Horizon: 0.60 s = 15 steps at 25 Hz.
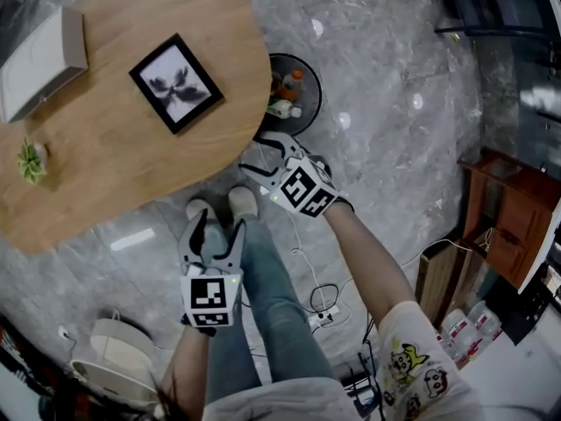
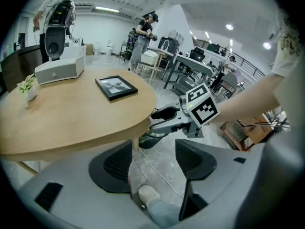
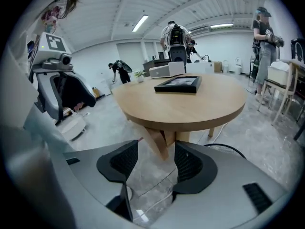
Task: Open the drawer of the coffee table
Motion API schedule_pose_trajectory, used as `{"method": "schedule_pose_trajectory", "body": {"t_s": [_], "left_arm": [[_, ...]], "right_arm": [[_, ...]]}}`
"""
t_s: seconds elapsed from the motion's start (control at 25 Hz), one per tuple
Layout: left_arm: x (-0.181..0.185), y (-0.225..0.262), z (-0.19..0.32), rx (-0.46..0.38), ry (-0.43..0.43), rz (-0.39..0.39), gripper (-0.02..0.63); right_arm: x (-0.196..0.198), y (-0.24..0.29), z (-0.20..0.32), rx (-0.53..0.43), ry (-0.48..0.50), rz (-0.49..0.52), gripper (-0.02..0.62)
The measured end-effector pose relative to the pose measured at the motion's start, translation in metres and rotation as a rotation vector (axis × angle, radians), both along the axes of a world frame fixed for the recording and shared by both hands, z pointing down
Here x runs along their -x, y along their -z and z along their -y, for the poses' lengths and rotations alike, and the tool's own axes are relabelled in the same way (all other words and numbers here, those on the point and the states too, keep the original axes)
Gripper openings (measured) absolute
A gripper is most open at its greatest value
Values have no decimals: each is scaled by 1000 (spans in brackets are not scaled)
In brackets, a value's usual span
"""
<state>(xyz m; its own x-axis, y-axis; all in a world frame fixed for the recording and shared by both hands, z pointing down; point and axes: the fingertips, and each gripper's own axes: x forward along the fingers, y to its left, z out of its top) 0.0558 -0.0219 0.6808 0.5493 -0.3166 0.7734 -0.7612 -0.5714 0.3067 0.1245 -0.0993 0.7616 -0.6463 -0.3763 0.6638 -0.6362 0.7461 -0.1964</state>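
The oval wooden coffee table (image 1: 114, 147) fills the upper left of the head view; no drawer shows in any view. A black-framed picture (image 1: 176, 82), a white box (image 1: 39, 60) and a small plant (image 1: 31, 161) lie on it. My left gripper (image 1: 213, 231) hangs open over the floor, above the person's shoes and short of the table's near edge. My right gripper (image 1: 263, 154) is open with nothing between its fingers, close to the table's right rim. In the left gripper view the left gripper (image 2: 153, 156) faces the table (image 2: 71, 118). The right gripper (image 3: 156, 159) looks at the table's wooden legs (image 3: 159, 140).
A round black wire basket (image 1: 294, 86) with bottles stands on the floor by the table's right end. A cable and power strip (image 1: 320, 318) lie behind the person's legs. A white floor device (image 1: 114, 358) sits lower left, a wooden cabinet (image 1: 508, 217) at right. People stand in the background.
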Motion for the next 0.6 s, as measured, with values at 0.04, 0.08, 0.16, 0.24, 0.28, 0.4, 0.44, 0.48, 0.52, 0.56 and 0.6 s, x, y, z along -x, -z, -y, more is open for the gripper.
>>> {"method": "schedule_pose_trajectory", "body": {"t_s": [0.04, 0.08, 0.16, 0.24, 0.28, 0.4, 0.44, 0.48, 0.52, 0.56, 0.6], "left_arm": [[-2, -3, -1, 4, 3, -1, 262], [-3, -6, -2, 8, 5, -2, 262], [-5, -12, -5, 16, 5, -1, 262], [-4, -17, -7, 21, 12, 5, 262], [-2, -19, -8, 25, 21, 7, 262], [2, -25, -14, 38, 36, 14, 261], [4, -27, -16, 42, 34, 17, 261], [5, -29, -19, 46, 32, 19, 262], [7, -31, -21, 51, 31, 21, 262], [8, -32, -24, 56, 31, 23, 262], [10, -33, -26, 61, 33, 24, 261]], "right_arm": [[2, -3, 0, -7, 12, -6, 234], [4, -6, 1, -11, 21, -11, 232], [7, -12, 3, -17, 25, -13, 229], [10, -16, 6, -23, 21, -12, 211], [11, -17, 7, -24, 13, -10, 203], [15, -19, 10, -34, -5, -3, 194], [17, -21, 10, -41, 3, -7, 189], [19, -22, 10, -48, 14, -14, 178], [21, -24, 10, -55, 23, -20, 169], [22, -26, 11, -61, 28, -25, 156], [23, -27, 12, -66, 34, -29, 146]]}}
